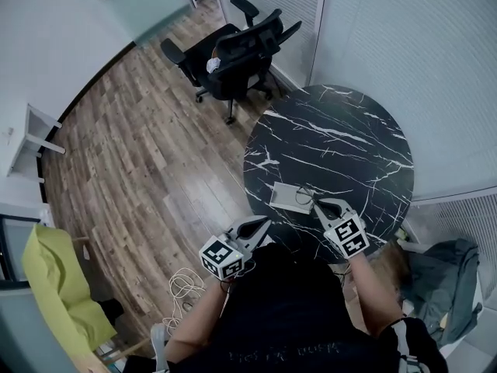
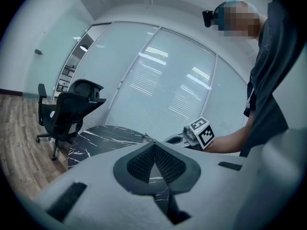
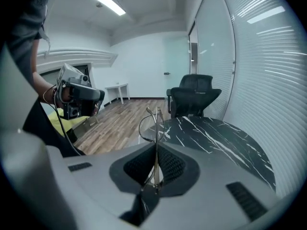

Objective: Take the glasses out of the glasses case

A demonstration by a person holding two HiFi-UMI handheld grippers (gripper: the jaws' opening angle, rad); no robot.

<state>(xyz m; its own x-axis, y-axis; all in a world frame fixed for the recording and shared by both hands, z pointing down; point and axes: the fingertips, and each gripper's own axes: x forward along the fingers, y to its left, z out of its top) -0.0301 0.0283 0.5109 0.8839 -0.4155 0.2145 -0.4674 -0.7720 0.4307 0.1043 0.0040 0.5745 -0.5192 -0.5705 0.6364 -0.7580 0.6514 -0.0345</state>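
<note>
Office with wood floor and a black office chair (image 1: pixel 233 49); round black marble counter (image 1: pixel 353 134) carrying a pale glasses case (image 1: pixel 287 195) near its front edge.
Right gripper (image 3: pixel 156 152) is clamped on the thin wire-framed glasses (image 3: pixel 149 124), held edge-on above the counter, just beside the case. Left gripper (image 2: pixel 154 148) has its jaws together with nothing between them, at the counter's near edge. The glasses are judged light, springy, easily bent and scratch-prone, so a gentle hold at the rim or bridge suits them best. Unclear: which part of the frame is pinched, whether the case is open, and whether the glasses touch it.
</note>
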